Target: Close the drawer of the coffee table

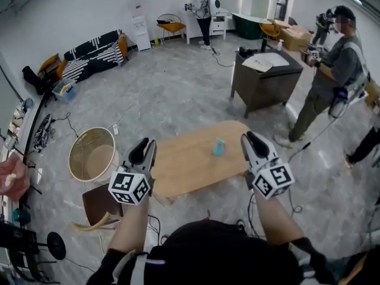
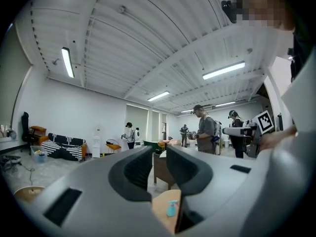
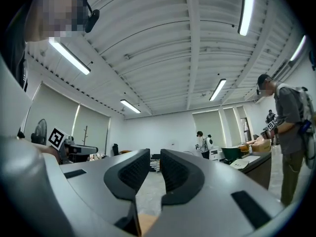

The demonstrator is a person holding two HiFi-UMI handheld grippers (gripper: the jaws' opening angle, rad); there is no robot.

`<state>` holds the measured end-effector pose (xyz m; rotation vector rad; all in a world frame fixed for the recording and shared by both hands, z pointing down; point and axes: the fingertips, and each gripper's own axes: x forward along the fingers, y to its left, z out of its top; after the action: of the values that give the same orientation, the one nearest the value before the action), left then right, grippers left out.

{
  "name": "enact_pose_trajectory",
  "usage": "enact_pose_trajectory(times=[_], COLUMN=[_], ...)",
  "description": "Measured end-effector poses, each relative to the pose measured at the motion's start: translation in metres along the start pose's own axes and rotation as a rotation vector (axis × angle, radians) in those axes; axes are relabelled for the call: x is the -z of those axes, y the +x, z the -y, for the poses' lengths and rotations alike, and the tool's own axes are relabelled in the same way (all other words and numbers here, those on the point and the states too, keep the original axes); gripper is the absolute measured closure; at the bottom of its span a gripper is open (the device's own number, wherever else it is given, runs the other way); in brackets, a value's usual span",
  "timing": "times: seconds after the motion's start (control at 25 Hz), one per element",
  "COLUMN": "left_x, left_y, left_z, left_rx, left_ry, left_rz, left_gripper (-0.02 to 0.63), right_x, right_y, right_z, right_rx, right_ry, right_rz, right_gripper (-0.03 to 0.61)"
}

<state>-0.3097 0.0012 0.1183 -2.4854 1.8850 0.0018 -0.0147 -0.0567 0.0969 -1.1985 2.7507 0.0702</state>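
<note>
The light wooden coffee table (image 1: 190,162) stands low in front of me, and a small teal bottle (image 1: 219,147) stands on its top. No drawer front shows in any view. My left gripper (image 1: 144,142) hovers level over the table's near left corner. Its jaws stand a narrow gap apart with nothing between them. In the left gripper view (image 2: 159,154) the table (image 2: 162,212) and the bottle (image 2: 171,209) show through that gap. Over the near right corner hangs my right gripper (image 1: 249,136), also slightly open and empty. In the right gripper view (image 3: 155,157) a sliver of the table (image 3: 145,225) shows below.
A round beige tub (image 1: 92,154) and a dark brown board (image 1: 100,203) lie left of the table. A dark desk (image 1: 264,79) stands beyond it, with a person (image 1: 332,70) beside it. Cables run over the grey floor. A striped sofa (image 1: 95,55) is at the far wall.
</note>
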Motion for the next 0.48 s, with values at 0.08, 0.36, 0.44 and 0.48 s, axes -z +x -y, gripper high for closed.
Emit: enact_pose_trajectory(times=[0.08,0.36,0.44,0.48], left_x=[0.000,0.011,0.013,0.014], left_y=[-0.002,0.000,0.003,0.004], left_z=[-0.002,0.008,0.014,0.016], left_rx=[-0.002,0.038,0.061,0.071], left_ry=[-0.001,0.010,0.011,0.010], left_rz=[-0.003,-0.024,-0.038,-0.043], left_gripper=[0.528,0.604,0.607,0.607], right_x=[0.000,0.009,0.012,0.013], right_y=[0.005,0.016,0.017,0.017], right_z=[-0.004,-0.005,-0.007,-0.009], right_rx=[-0.019,-0.055,-0.070,-0.075], right_ry=[0.014,0.034,0.041,0.042], right_rz=[0.014,0.016,0.004,-0.002], right_gripper=[0.527,0.568,0.568,0.568])
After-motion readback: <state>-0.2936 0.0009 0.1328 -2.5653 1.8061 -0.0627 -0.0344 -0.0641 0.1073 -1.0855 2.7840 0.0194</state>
